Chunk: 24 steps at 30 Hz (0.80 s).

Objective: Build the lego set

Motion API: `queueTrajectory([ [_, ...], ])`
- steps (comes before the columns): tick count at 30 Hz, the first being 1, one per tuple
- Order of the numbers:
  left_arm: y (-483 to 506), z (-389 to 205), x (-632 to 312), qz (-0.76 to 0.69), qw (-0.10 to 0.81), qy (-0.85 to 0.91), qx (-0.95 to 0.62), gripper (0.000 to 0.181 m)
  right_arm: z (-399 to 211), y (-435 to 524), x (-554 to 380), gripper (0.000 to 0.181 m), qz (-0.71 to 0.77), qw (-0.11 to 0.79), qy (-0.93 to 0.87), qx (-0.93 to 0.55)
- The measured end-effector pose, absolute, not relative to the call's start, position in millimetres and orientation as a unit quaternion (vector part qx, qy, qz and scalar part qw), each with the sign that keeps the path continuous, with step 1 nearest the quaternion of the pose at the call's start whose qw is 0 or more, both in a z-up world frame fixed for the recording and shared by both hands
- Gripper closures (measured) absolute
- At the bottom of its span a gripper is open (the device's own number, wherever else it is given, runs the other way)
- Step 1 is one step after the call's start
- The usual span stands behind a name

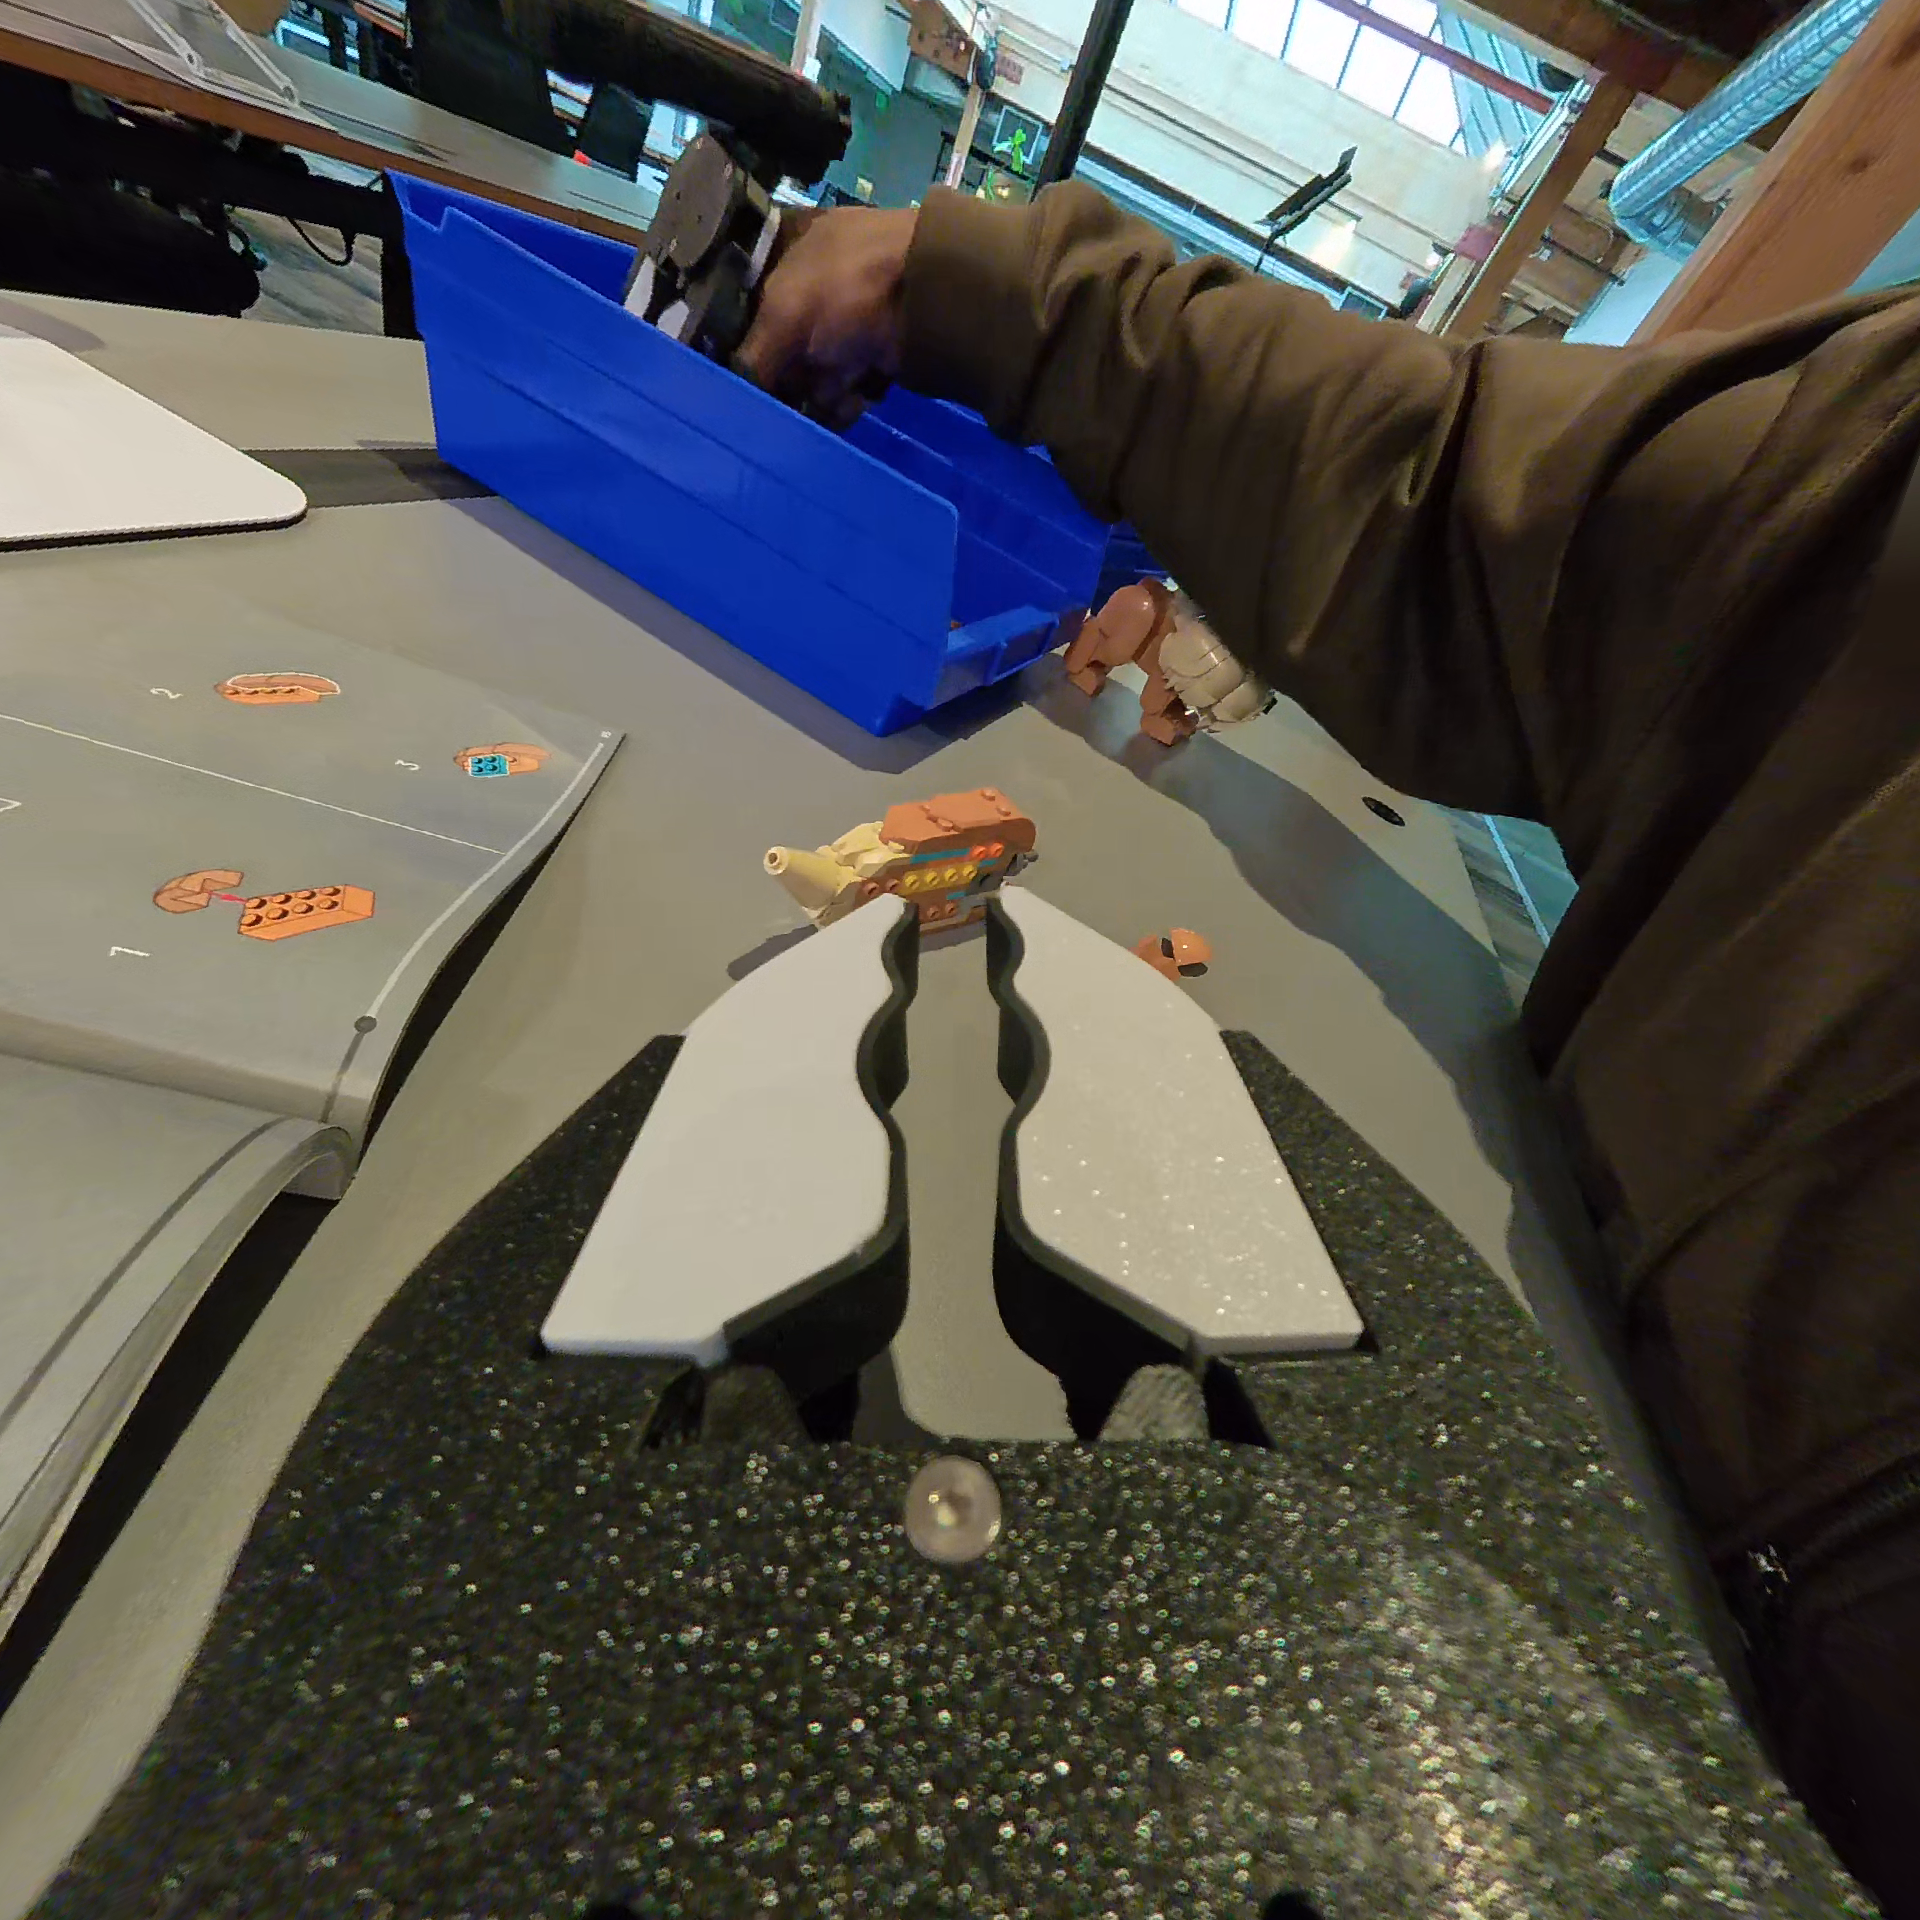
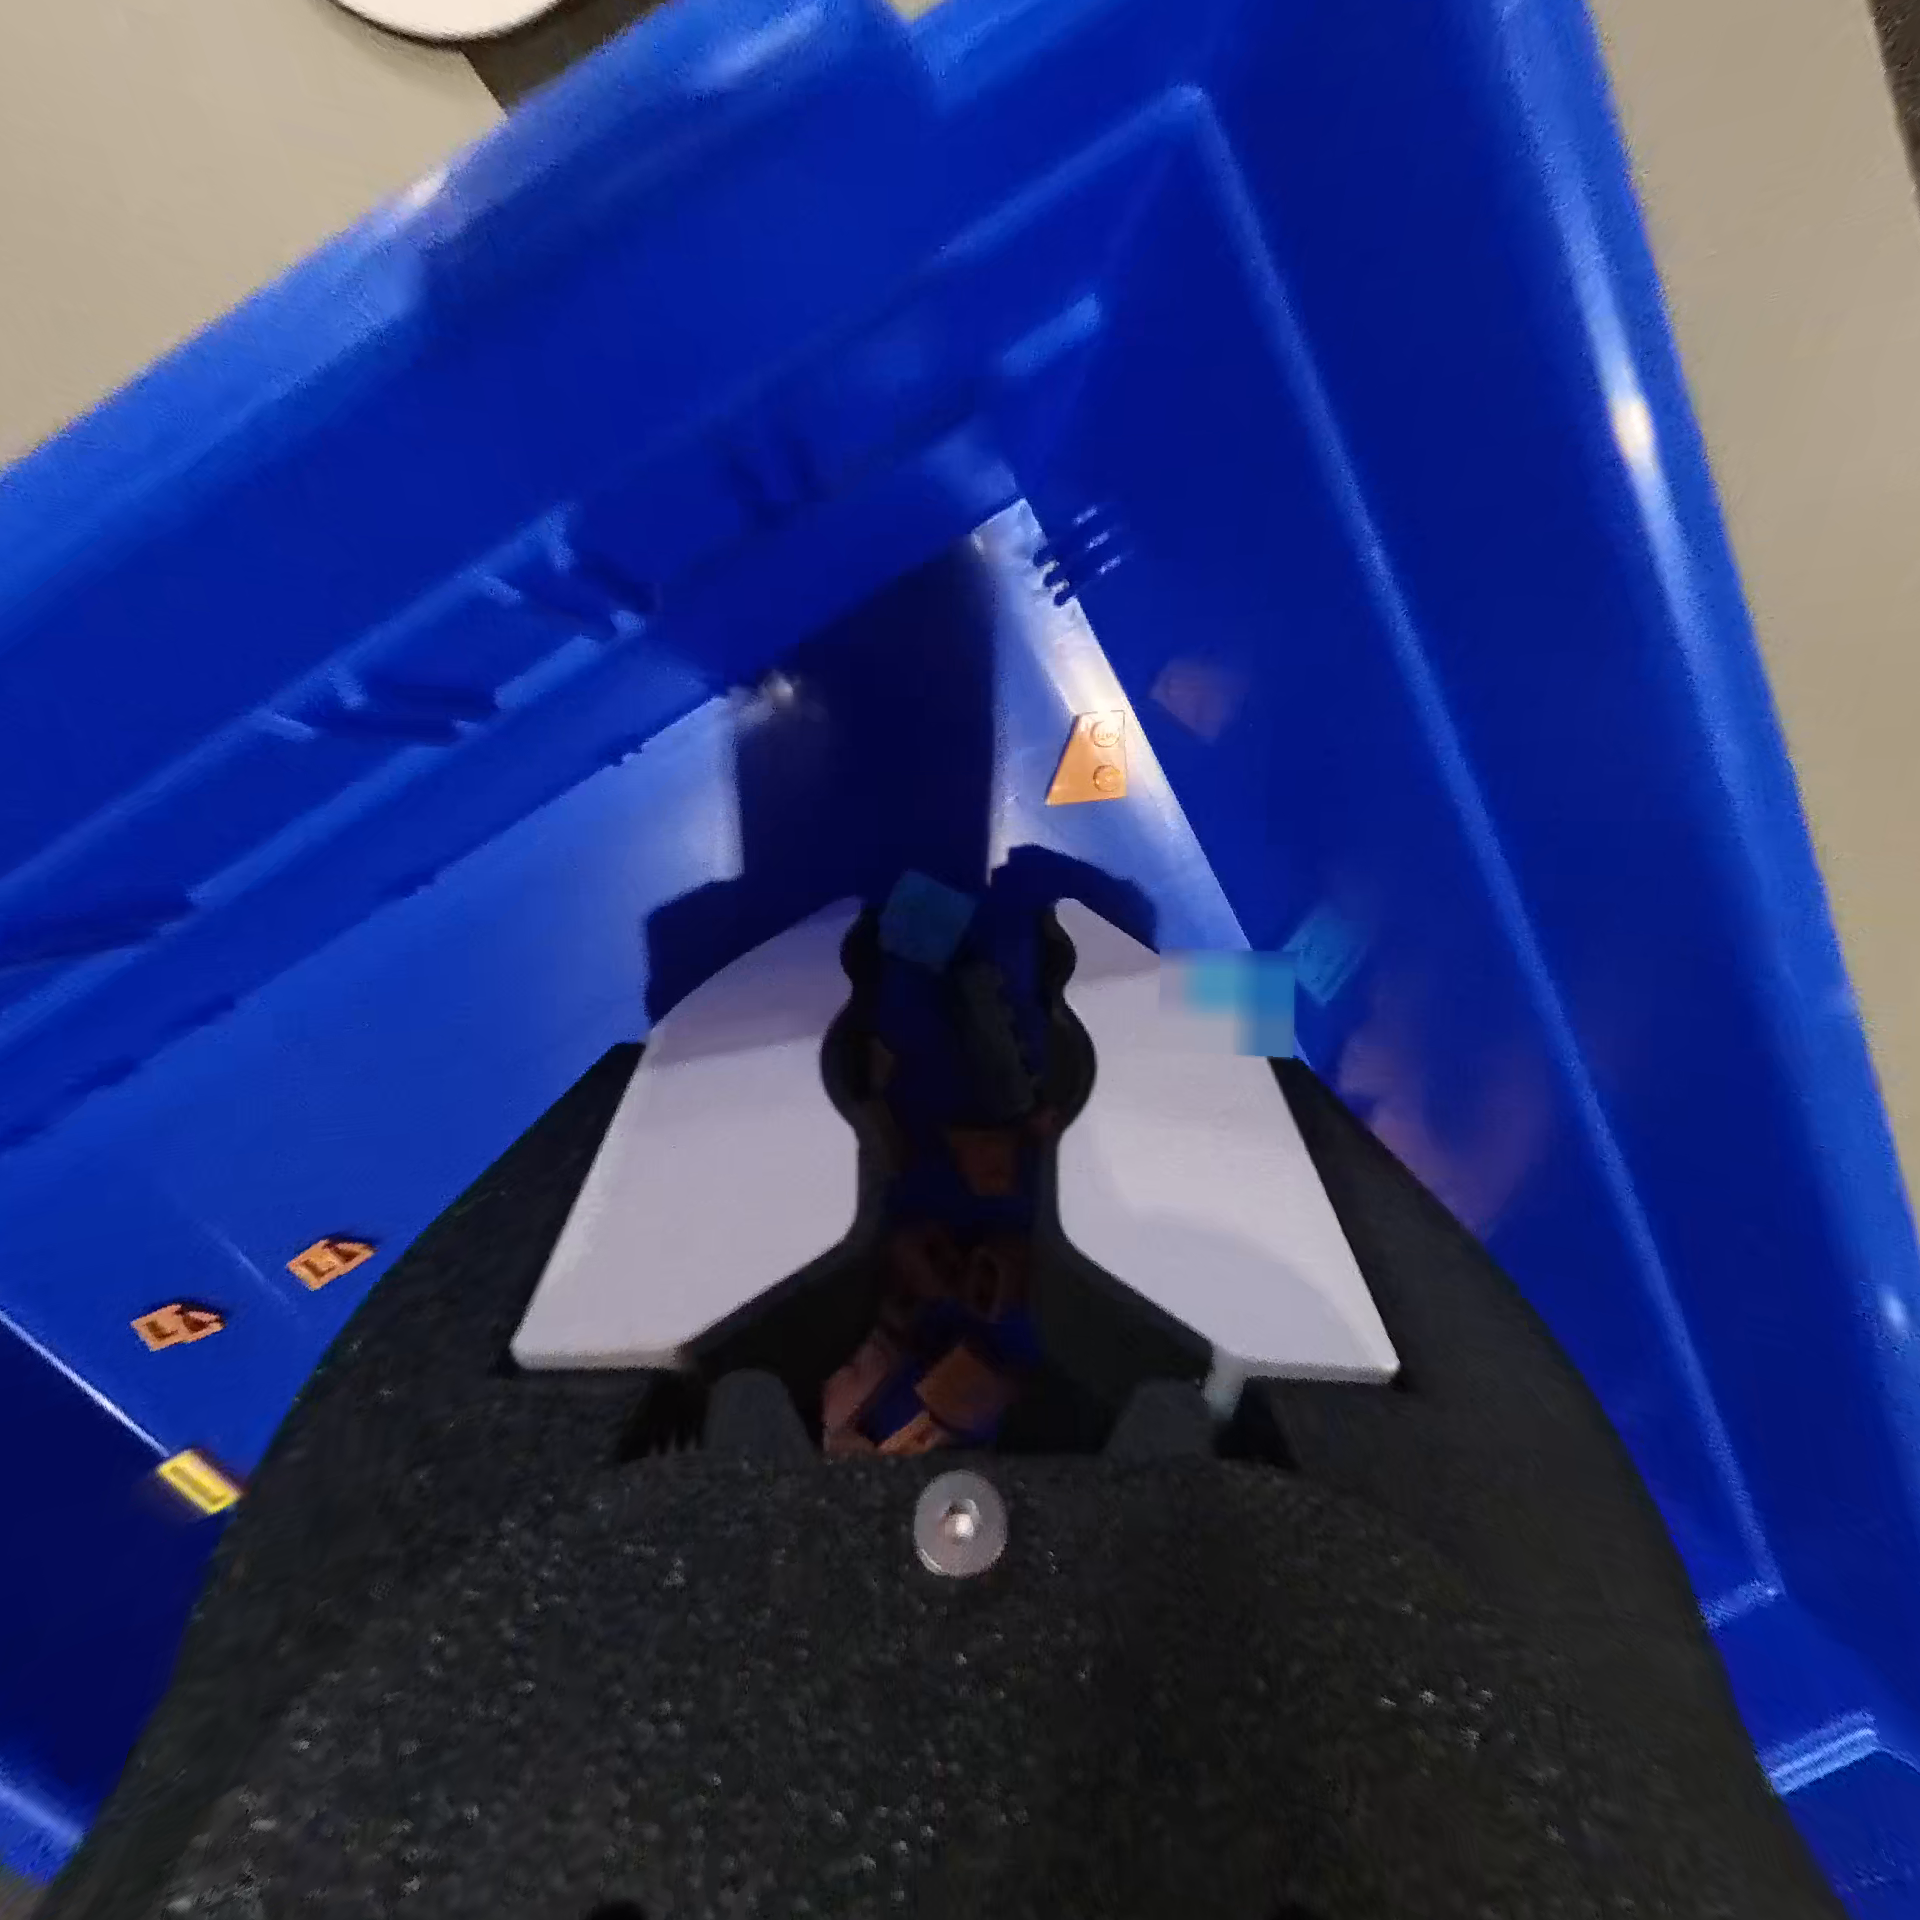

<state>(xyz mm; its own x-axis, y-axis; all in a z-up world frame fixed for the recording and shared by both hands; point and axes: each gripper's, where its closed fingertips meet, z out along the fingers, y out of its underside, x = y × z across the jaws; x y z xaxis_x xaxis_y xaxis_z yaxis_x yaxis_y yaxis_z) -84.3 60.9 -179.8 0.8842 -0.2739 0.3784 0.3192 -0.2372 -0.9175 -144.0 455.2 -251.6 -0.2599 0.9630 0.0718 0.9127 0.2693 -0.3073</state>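
Meanwhile, left gripper (image 1: 951,914) clamping lego body (image 1: 920,857), right gripper (image 2: 961,935) pinching blue brick (image 2: 920,920)

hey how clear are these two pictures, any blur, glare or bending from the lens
Left wrist view: mostly sharp, though the hand over the blue bin smears a little; wide-angle bending curves the table edges; bright windows behind. Right wrist view: motion blur smears the blue bin's walls, glare patches on its floor, and the right gripper tips are soft.

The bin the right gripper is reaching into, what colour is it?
Blue; the bin shows best in the left wrist view.
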Motion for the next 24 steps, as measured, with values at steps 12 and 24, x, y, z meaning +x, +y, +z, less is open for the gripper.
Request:
queueTrajectory([
  [12, 61, -180, -84, -0.240, 0.618, -0.015, -0.749, 0.169, -264, 445, -138, 0.163, 0.080, 0.099, -0.795, -0.593],
  [24, 60, -179, -84, -0.240, 0.618, -0.015, -0.748, 0.169, -228, 424, -134, 0.164, 0.108, 0.159, -0.795, -0.575],
])
